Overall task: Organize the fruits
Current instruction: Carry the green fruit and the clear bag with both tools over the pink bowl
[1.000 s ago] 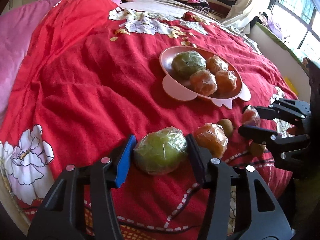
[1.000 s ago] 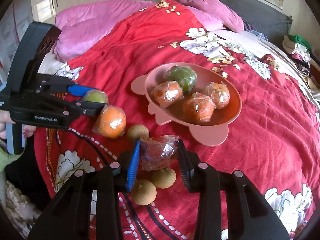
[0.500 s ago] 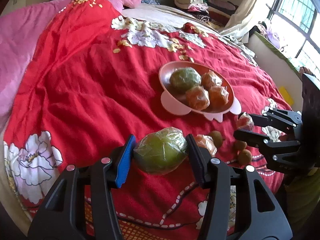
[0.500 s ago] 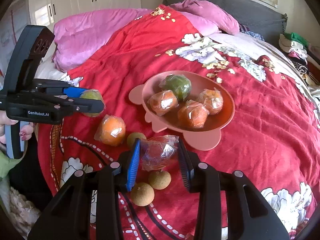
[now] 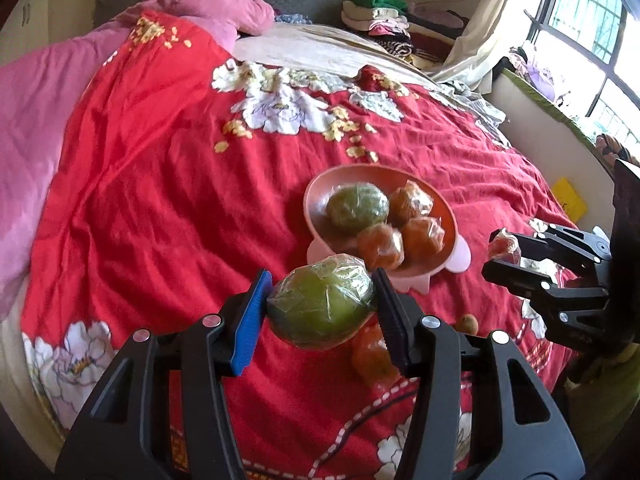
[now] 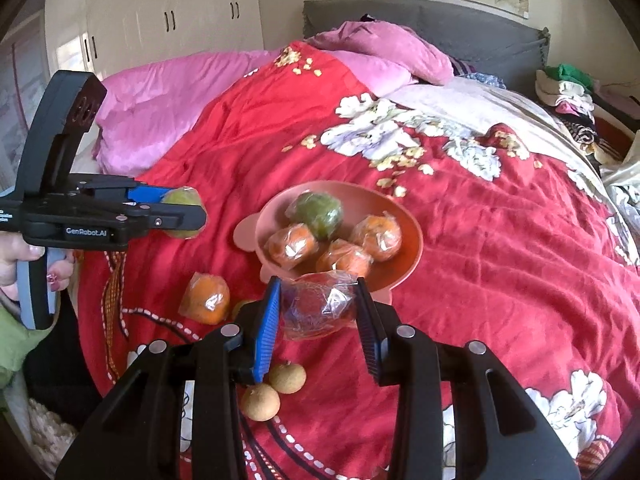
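Observation:
My left gripper (image 5: 320, 304) is shut on a wrapped green fruit (image 5: 322, 306), held in the air above the red bedspread, short of the pink bowl (image 5: 316, 188). My right gripper (image 6: 318, 308) is shut on a wrapped red fruit (image 6: 316, 308), held just in front of the bowl (image 6: 412, 248). The bowl holds one wrapped green fruit (image 6: 318, 214) and three wrapped oranges (image 6: 376, 236). Each gripper shows in the other's view, the right gripper (image 5: 500, 256) at the right and the left gripper (image 6: 180, 212) at the left.
A wrapped orange (image 6: 206, 300) and three small brown round fruits (image 6: 260, 400) lie on the red bedspread (image 6: 480, 240) before the bowl. Pink pillows (image 6: 168, 96) lie at the far left, and folded clothes (image 5: 380, 16) at the bed's far end.
Both grippers have risen from the bed with their fruits. The green fruit left the bedspread and moved toward the bowl. The red fruit moved closer to the bowl's near rim.

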Available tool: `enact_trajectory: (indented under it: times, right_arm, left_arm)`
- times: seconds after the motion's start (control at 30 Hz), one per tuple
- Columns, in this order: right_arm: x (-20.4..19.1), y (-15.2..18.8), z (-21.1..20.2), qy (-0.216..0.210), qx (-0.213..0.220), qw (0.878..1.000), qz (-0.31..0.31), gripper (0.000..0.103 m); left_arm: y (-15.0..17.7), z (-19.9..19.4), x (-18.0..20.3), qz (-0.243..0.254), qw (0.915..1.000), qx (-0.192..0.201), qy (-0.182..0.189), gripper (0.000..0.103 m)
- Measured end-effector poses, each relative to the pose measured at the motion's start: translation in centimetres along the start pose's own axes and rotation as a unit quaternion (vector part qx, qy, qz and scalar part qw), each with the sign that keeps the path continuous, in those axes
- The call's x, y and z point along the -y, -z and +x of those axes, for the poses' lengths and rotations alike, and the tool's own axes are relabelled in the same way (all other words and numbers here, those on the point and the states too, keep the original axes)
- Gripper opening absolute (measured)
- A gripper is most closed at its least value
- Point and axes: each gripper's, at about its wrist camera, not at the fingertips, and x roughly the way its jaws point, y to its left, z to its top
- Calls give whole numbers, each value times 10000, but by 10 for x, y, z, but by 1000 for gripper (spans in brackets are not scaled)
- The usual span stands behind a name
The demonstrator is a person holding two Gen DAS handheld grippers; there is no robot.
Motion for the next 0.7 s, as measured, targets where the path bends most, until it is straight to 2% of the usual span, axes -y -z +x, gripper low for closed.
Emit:
enact_trajectory:
  times: [0.3,0.7]
  right_arm:
    - [9,-10,-10,116,169,9998,83,34]
    - [33,-32,-19,236,416,9984,298,34]
  left_arm:
    - [-17,3,9,139,9999,54,14,43]
    - [-34,25,18,271,9996,-89,37,43]
